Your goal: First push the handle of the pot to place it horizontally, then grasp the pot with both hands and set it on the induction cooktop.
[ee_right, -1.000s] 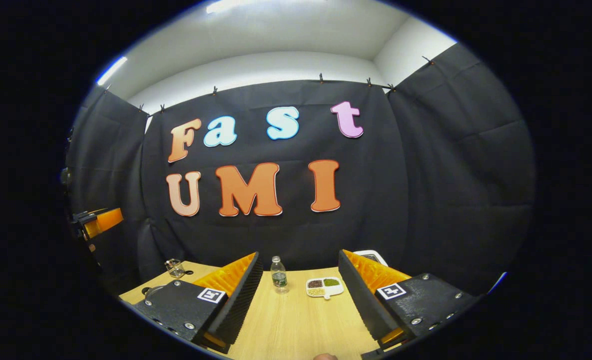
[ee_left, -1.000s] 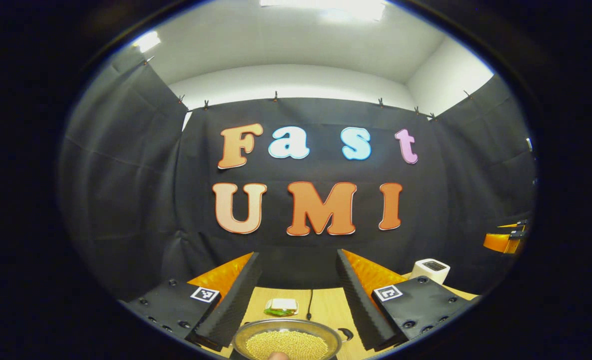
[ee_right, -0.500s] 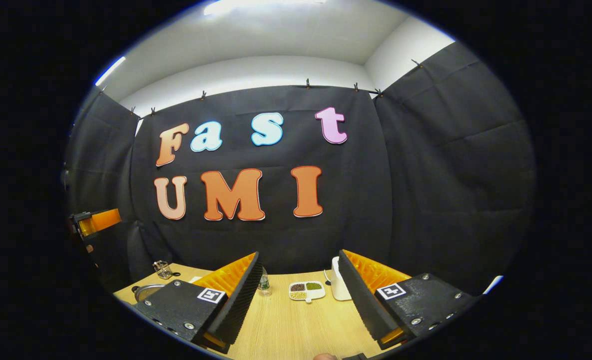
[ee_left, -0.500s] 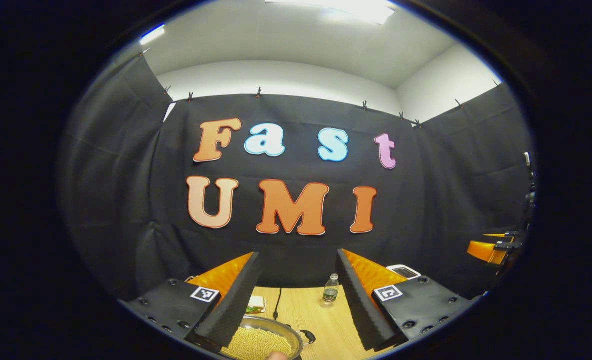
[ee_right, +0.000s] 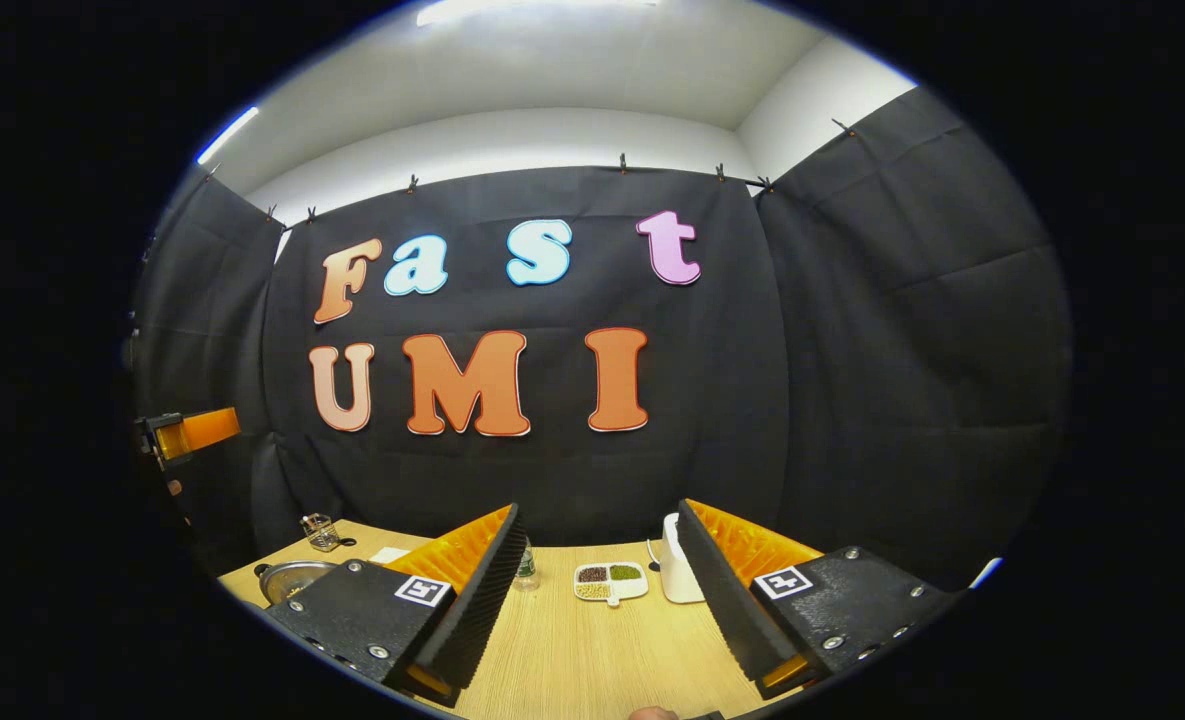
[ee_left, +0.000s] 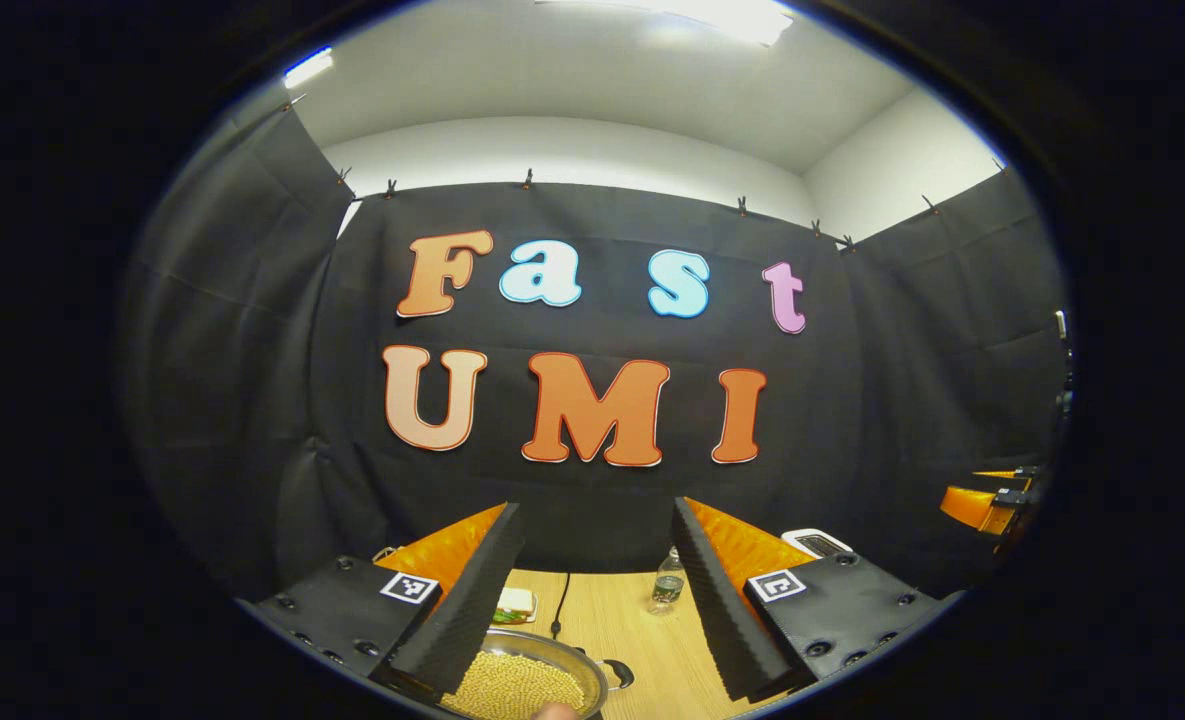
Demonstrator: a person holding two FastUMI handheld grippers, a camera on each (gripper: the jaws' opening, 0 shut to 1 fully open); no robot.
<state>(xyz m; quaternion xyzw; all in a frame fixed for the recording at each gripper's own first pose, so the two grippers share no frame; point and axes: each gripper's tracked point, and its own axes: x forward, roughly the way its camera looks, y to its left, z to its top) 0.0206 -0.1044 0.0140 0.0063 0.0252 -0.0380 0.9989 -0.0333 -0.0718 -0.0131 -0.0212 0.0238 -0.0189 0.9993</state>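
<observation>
The metal pot [ee_left: 522, 682], filled with yellow beans, sits on the wooden table [ee_left: 642, 640] at the bottom of the left gripper view, partly under the left finger. Its small dark side handle [ee_left: 617, 672] sticks out to the right. My left gripper [ee_left: 592, 600] hovers open above and just behind the pot, holding nothing. In the right gripper view the pot [ee_right: 292, 578] lies far off at the left edge. My right gripper [ee_right: 597, 600] is open over bare table, well apart from the pot.
A water bottle [ee_left: 665, 580], a small plate of food [ee_left: 517, 603], a black cable [ee_left: 562, 600] and a white appliance [ee_left: 817, 543] stand at the back. In the right gripper view are a divided dish [ee_right: 609, 580], a white appliance [ee_right: 680, 575] and a glass [ee_right: 320, 531].
The left gripper's view swung right, so the pot slid left under the left finger and the bottle appeared. The right gripper's view also turned right, bringing the white appliance between its fingers.
</observation>
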